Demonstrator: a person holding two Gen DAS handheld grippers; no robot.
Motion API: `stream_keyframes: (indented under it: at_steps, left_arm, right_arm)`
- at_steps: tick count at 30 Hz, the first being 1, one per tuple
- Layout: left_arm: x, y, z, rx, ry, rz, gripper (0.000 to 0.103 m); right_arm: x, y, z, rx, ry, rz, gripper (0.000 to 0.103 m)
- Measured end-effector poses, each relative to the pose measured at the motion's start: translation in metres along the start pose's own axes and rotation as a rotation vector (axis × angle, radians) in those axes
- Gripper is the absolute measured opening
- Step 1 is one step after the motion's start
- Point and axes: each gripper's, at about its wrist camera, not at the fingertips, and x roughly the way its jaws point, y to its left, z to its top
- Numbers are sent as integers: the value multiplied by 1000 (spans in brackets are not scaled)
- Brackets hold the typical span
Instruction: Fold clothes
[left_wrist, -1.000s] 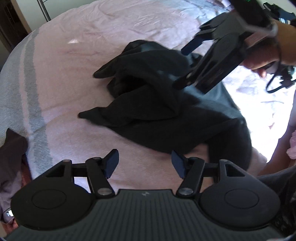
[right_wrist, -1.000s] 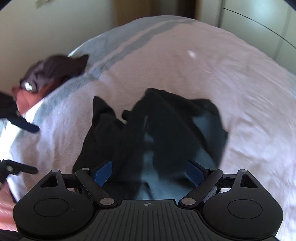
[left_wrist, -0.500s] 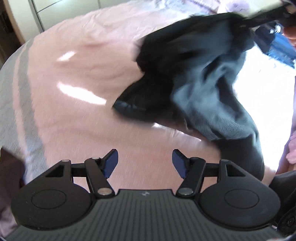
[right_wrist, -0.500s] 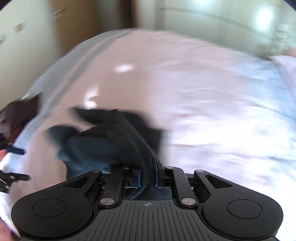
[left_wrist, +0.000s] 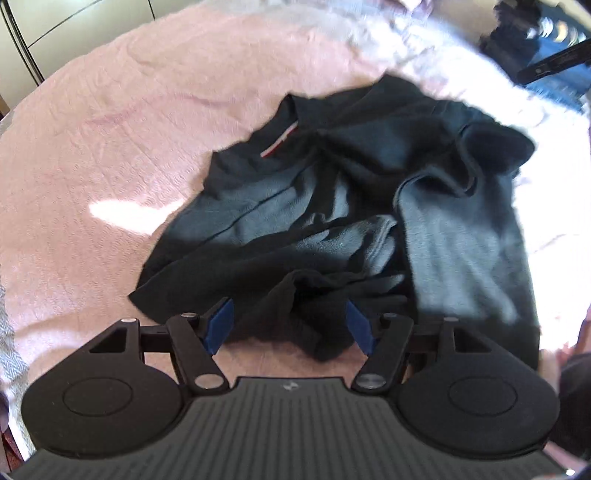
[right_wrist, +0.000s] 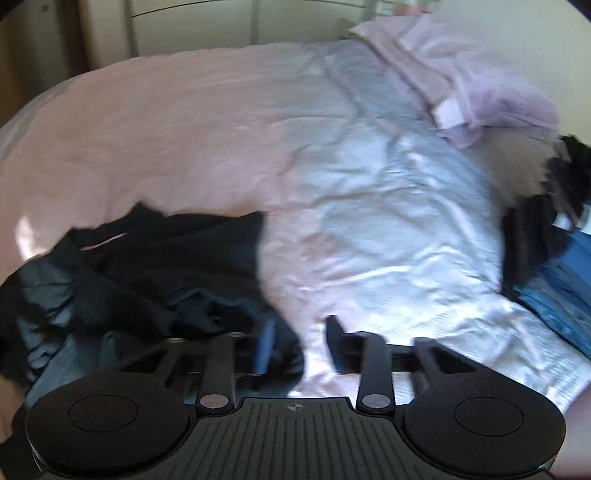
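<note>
From the left wrist the dark garment (left_wrist: 343, 206) lies crumpled across the pink bed (left_wrist: 122, 122), a red-and-white label showing near its collar, and the left claw (left_wrist: 290, 325) hangs apart over its near hem without pressing on it. The right wrist view shows only the garment's edge at lower left, with pale rumpled bedding (right_wrist: 388, 206) beyond; the right claw (right_wrist: 301, 345) has just been opening and stands apart, nothing gripped. At the far right a dark and blue pile (right_wrist: 554, 258) lies blurred.
</note>
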Motion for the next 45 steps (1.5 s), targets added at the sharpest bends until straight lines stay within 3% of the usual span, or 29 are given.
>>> stream_keyframes:
  at_steps: [1, 4, 5, 7, 9, 13, 16, 17, 19, 22, 24, 26, 28, 31, 33, 36, 39, 44, 45]
  left_arm:
    - [12, -5, 5, 10, 18, 11, 63]
    - [45, -17, 14, 75, 85, 49, 62]
    - [53, -21, 14, 108, 111, 58, 57]
    - [59, -23, 14, 145, 140, 88, 4]
    - [55, -20, 13, 149, 142, 133, 5]
    - [9, 22, -5, 24, 88, 201, 5]
    - [-17, 50, -28, -40, 85, 222, 5]
    - [-23, 57, -35, -68, 85, 216, 6]
    - [-32, 69, -48, -116, 84, 195, 6]
    - [-29, 67, -61, -161, 102, 117, 6]
    - [-23, 58, -65, -195, 122, 93, 8]
    - [-28, 38, -64, -155, 111, 84, 23]
    - [-36, 16, -62, -105, 86, 62, 46]
    - [-51, -24, -69, -38, 18, -18, 69]
    - [-51, -47, -71, 4, 6, -133, 70]
    - [-47, -84, -77, 116, 23, -244, 70]
    - [-48, -116, -94, 185, 35, -310, 70]
    - [-38, -150, -106, 277, 50, -91, 70]
    - [-39, -149, -103, 228, 50, -81, 69]
  right_arm:
    - [9, 7, 0, -38, 11, 68, 81]
    - [37, 32, -7, -103, 53, 253, 81]
    - [48, 39, -8, -123, 73, 305, 81]
    - [67, 54, -12, -189, 102, 390, 81]
    - [75, 69, -14, -258, 110, 443, 81]
    - [84, 84, -14, -325, 121, 466, 81]
    - [102, 94, -23, -356, 233, 425, 80]
    - [104, 95, -29, -357, 257, 427, 77]
    - [101, 93, -39, -341, 277, 442, 4]
    - [84, 77, -56, -336, 312, 371, 4]
    - [75, 55, -69, -293, 349, 293, 3]
    - [68, 24, -84, -209, 395, 194, 3]
    - [60, -4, -99, -157, 441, 85, 3]
    - [45, -25, -117, -113, 492, 15, 3]
    - [36, -27, -127, -129, 514, 10, 3]
    - [29, -29, -140, -137, 537, 24, 3]
    - [23, -33, -147, -168, 532, 38, 3]
    - [32, -42, -157, -225, 540, 129, 3]
    - [35, -41, -160, -253, 544, 148, 3]
